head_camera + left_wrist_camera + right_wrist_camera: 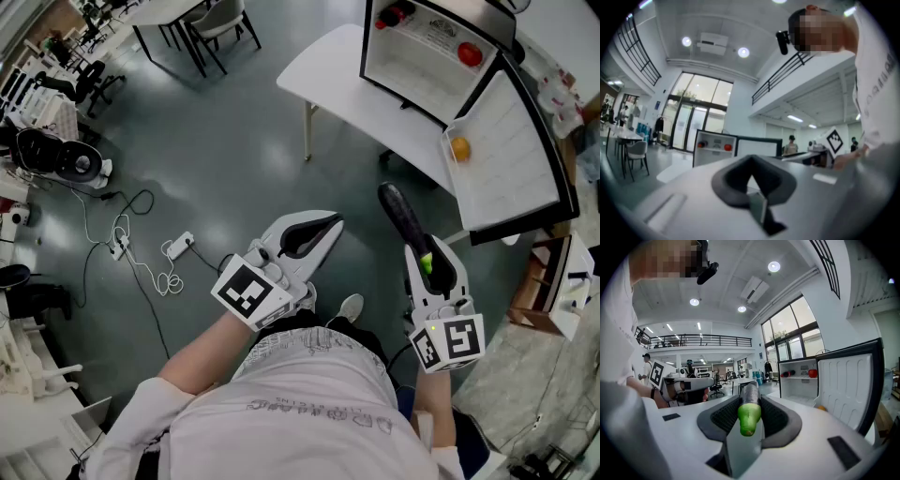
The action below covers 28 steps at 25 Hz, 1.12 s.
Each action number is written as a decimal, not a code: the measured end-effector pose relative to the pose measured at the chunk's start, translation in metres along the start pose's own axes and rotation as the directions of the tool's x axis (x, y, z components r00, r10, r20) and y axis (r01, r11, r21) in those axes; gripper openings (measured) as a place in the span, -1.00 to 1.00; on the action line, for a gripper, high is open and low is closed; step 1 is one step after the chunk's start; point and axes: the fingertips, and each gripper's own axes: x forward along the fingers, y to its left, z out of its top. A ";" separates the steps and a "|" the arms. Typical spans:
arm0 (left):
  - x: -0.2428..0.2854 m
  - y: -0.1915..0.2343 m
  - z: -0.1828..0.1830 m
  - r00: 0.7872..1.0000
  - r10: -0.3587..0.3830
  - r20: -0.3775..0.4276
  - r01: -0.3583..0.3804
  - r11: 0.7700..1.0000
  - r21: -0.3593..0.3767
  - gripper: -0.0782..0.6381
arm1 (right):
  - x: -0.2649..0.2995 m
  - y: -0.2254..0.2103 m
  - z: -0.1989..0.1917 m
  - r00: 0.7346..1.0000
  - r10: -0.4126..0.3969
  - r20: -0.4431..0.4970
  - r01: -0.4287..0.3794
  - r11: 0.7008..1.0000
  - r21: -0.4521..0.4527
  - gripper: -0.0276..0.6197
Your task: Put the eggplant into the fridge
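Right gripper (433, 270) clamps the eggplant (401, 214), not yet inside the open fridge (511, 155); left gripper (319, 232) seems closed, empty.

Bright ceiling lights, sharp pictures (tool views bulge, dark-cornered).

I see the eggplant (405, 220) right of centre: long and dark, with its green stem end clamped in the right gripper (429, 261) and its body pointing toward the upper right. The white fridge (412, 64) stands there, wide open.
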 end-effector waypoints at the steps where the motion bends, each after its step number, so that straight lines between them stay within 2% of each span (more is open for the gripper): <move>1: 0.002 -0.001 0.000 1.000 -0.001 0.001 0.001 1.000 0.001 -0.76 | 0.000 -0.002 -0.001 1.000 0.002 -0.001 -0.002 1.000 -0.004 -0.50; 17: 0.022 -0.009 -0.003 1.000 0.015 -0.008 -0.015 1.000 0.005 -0.76 | -0.005 -0.027 0.002 1.000 -0.005 0.022 0.005 1.000 0.015 -0.50; 28: 0.049 -0.024 -0.012 0.999 0.047 -0.012 -0.047 0.999 0.008 -0.76 | -0.018 -0.060 -0.004 1.000 0.026 0.014 -0.026 1.000 0.012 -0.50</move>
